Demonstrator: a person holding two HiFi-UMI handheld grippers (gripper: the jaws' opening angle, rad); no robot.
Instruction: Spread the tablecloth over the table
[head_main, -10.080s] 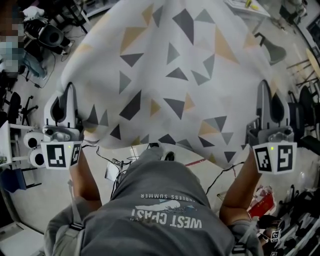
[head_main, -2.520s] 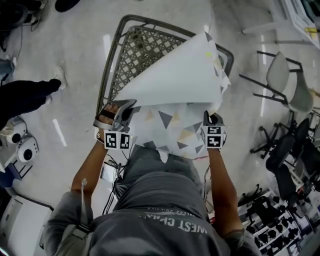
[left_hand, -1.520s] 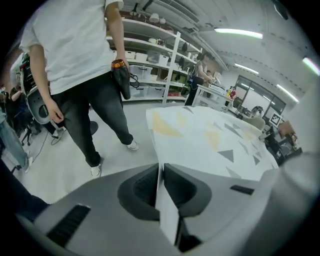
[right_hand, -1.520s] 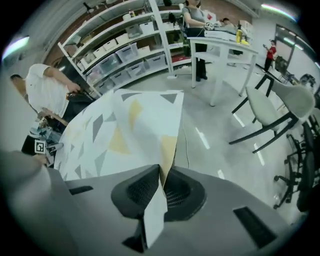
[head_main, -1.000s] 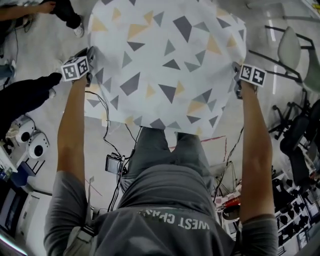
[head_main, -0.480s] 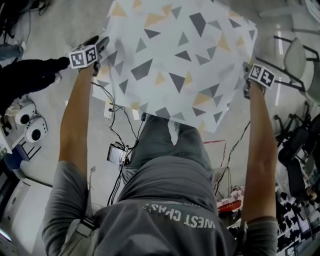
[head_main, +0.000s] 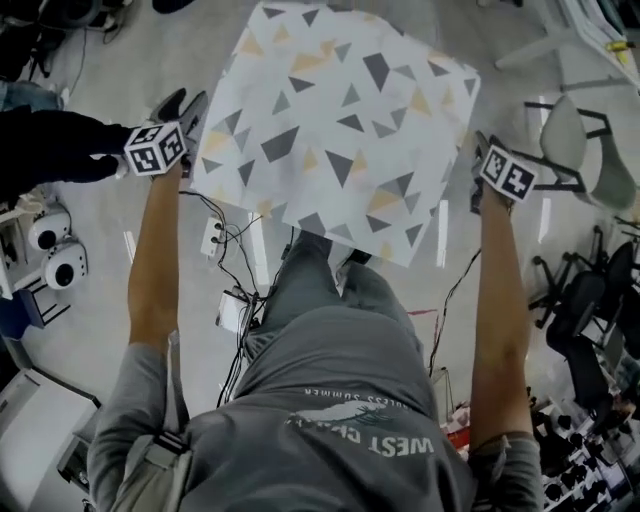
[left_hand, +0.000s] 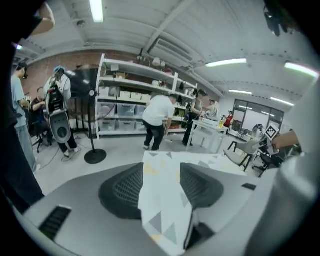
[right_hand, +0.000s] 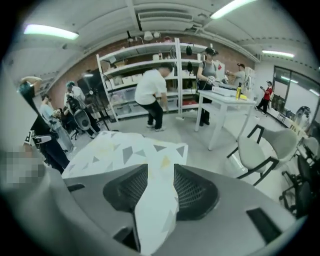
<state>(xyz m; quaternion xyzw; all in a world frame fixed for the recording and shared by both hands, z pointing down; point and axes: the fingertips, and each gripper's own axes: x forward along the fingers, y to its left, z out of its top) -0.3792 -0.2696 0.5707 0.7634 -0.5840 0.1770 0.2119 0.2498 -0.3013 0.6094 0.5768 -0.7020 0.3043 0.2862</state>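
Grey plastic jaws on the left gripper stand wide. They have just been opening, and though a strip of the cloth shows in the gap between them, the pads don't look to be pinching it. I'd call that side let go. In the head view this gripper sits at the upper left, just beside the cloth's left edge.

Across the upper middle of that view the cloth is opened out full, pattern up. It seems to lie flat over the bench, which is hidden beneath it. So the spreading looks nearly done to me: unfolded, laid, released. What's left, I'd guess, is checking that it hangs evenly and tugging it square. It sits a bit skewed, and its near edge overhangs in front of the person's legs.

It's a thin white sheet scattered with grey, charcoal and yellow triangles, and mostly smooth.

Over at the right, the right gripper is just beside the cloth's right edge. Its jaws have just sprung open too, then drawn in a little. Cloth shows between them, but it isn't clamped as far as I can tell.
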